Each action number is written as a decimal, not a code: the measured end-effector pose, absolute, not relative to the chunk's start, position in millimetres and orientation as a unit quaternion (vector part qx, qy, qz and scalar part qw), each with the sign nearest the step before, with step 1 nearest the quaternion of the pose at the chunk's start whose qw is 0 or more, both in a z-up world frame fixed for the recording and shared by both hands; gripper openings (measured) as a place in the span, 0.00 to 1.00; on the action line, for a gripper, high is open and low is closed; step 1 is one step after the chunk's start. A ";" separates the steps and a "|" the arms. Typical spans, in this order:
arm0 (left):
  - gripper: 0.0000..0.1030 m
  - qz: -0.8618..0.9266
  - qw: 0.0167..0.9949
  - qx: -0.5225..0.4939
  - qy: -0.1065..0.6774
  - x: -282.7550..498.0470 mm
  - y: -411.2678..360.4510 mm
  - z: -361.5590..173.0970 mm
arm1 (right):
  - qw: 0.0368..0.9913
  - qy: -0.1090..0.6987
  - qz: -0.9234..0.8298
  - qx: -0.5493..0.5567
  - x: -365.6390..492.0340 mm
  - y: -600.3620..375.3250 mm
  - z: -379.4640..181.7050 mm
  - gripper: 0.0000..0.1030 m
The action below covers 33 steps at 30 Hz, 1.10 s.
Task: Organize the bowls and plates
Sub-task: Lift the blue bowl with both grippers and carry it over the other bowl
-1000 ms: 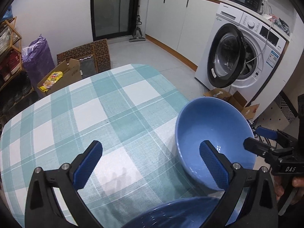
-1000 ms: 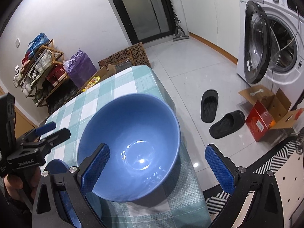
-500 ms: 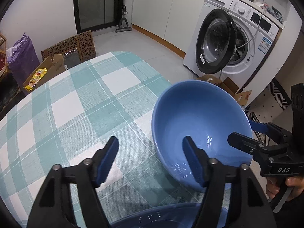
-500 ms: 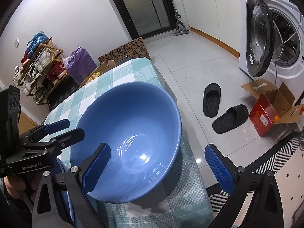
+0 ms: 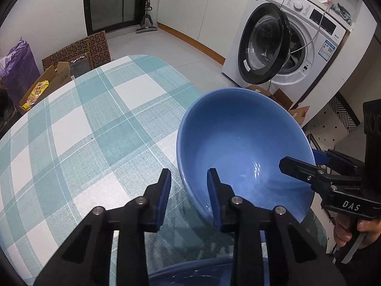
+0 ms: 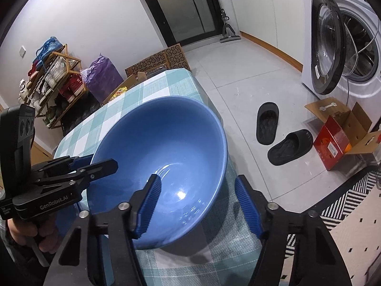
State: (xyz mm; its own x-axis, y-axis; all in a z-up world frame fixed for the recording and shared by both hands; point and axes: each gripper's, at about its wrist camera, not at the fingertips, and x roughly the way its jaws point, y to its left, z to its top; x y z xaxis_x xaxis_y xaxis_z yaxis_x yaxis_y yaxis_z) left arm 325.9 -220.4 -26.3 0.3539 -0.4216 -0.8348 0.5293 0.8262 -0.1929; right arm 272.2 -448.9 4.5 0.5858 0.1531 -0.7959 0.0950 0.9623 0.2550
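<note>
I am seeing the blue bowl (image 5: 243,147) sitting tilted on the worktop (image 5: 78,128) at 3 o'clock. My left tool (image 5: 188,190) and right tool (image 6: 197,205) are each straddling its rim, half open, not squeezing.

Large round glazed bowl (image 5: 243,143): plain mid-blue inside and out. Desk cloth (image 5: 78,124): teal-and-white check with thin white lines. Both grippers: black frames with blue ribbed pads (image 6: 150,205). Washing machine (image 5: 297,47), upper right: white with black door ring. Floor rug (image 6: 352,200), lower right: black-and-white stripes. Cardboard box (image 6: 338,135): red.
</note>
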 end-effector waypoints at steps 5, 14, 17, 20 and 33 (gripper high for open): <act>0.21 -0.300 0.820 0.058 0.484 322.9 -222.4 -24.8 | 0.878 0.457 0.027 0.142 270.5 -448.1 3.3 0.48; 0.19 -0.306 0.827 0.064 0.467 317.7 -225.2 -19.2 | 0.884 0.451 0.015 0.118 263.7 -448.8 6.1 0.30; 0.19 -0.309 0.830 0.066 0.460 315.8 -226.5 -16.0 | 0.887 0.447 0.011 0.118 261.2 -450.5 7.7 0.29; 0.19 -0.311 0.833 0.065 0.453 314.4 -226.8 -13.0 | 0.890 0.442 0.008 0.115 258.8 -450.6 10.5 0.29; 0.19 -0.315 0.846 0.058 0.427 300.8 -222.8 7.7 | 0.904 0.415 0.002 0.105 241.6 -445.5 33.0 0.29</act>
State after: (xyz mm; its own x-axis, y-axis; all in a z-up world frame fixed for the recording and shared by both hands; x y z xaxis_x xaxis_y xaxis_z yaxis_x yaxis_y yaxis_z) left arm 300.8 -222.8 7.7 0.4374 -0.4837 -0.7582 0.5829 0.7944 -0.1705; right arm 241.6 -445.5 33.0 0.6551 0.0910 -0.7501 0.0833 0.9780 0.1914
